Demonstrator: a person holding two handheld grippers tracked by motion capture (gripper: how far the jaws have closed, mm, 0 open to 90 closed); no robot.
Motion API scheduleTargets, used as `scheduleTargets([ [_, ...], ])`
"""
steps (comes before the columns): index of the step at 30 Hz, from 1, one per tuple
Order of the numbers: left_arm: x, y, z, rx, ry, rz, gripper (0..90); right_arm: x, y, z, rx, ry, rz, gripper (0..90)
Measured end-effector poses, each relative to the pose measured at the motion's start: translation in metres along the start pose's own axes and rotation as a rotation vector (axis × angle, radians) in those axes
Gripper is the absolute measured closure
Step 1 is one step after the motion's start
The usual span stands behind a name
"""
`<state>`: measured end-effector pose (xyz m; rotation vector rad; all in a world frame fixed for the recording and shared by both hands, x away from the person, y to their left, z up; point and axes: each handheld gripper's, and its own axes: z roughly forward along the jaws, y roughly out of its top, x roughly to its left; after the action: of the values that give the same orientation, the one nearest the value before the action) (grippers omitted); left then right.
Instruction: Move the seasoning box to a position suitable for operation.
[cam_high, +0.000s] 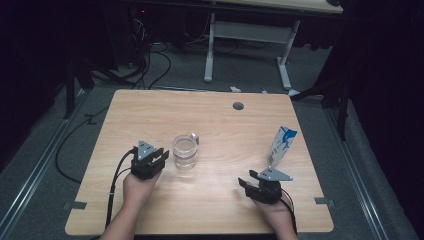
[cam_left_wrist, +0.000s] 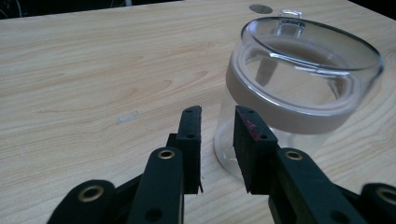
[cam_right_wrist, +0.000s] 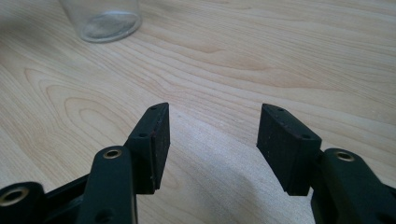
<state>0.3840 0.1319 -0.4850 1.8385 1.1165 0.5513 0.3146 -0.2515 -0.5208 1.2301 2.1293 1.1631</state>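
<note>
A clear glass jar (cam_high: 184, 151) with a small handle and a frosted band below its rim stands left of the table's middle. My left gripper (cam_high: 164, 156) sits just left of it on the table. In the left gripper view the jar (cam_left_wrist: 299, 79) rises right of the left gripper (cam_left_wrist: 217, 116), whose jaws stand a narrow gap apart with nothing between them. My right gripper (cam_high: 243, 182) rests near the front right, open and empty. In the right gripper view the right gripper (cam_right_wrist: 212, 116) shows bare wood between its jaws, and the jar's base (cam_right_wrist: 105, 18) lies at the top left.
A blue and white carton (cam_high: 282, 145) stands tilted just behind the right gripper. The wooden table (cam_high: 215, 210) has a round grommet hole (cam_high: 238, 106) near its far edge. Beyond it are another desk's white legs (cam_high: 210, 50) and floor cables (cam_high: 150, 65).
</note>
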Motion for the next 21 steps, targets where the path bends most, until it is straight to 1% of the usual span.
scheduleTargets([
  [3,0.0,0.004,0.003,-0.003,-0.002,-0.003,77.5,-0.001,0.0,0.0,0.0,0.0,0.001,44.4],
  [4,0.0,0.005,0.004,-0.009,-0.003,-0.001,77.5,-0.001,0.0,0.0,0.0,0.0,0.001,44.4],
  [5,0.0,0.007,0.005,-0.026,-0.001,0.008,79.4,-0.001,0.0,0.0,-0.001,0.001,0.001,44.3],
  [7,0.001,0.01,0.007,-0.008,0.002,0.019,84.6,-0.001,0.0,0.0,-0.001,0.0,0.003,44.3],
  [9,0.001,0.014,0.009,-0.003,0.002,0.021,89.8,-0.001,0.0,-0.001,-0.001,0.0,0.003,44.3],
  [10,0.002,0.015,0.01,-0.003,0.0,0.019,90.0,-0.001,0.0,-0.002,-0.004,-0.001,0.003,44.3],
  [11,0.004,0.017,0.011,-0.017,-0.008,0.005,90.0,-0.001,0.001,-0.002,-0.005,-0.001,0.006,44.3],
  [12,0.005,0.018,0.012,-0.015,-0.006,0.004,90.0,-0.001,0.001,-0.002,-0.006,-0.002,0.006,44.3],
  [16,0.006,0.021,0.019,-0.011,-0.001,0.025,90.0,-0.001,0.001,-0.002,-0.008,0.0,0.0,44.3],
  [19,0.006,0.023,0.023,-0.012,-0.013,0.022,90.0,0.0,0.001,-0.001,-0.004,0.0,-0.002,44.3],
  [21,0.003,0.021,0.025,-0.014,-0.025,0.02,90.0,0.0,0.001,-0.001,-0.002,-0.001,0.0,44.3],
])
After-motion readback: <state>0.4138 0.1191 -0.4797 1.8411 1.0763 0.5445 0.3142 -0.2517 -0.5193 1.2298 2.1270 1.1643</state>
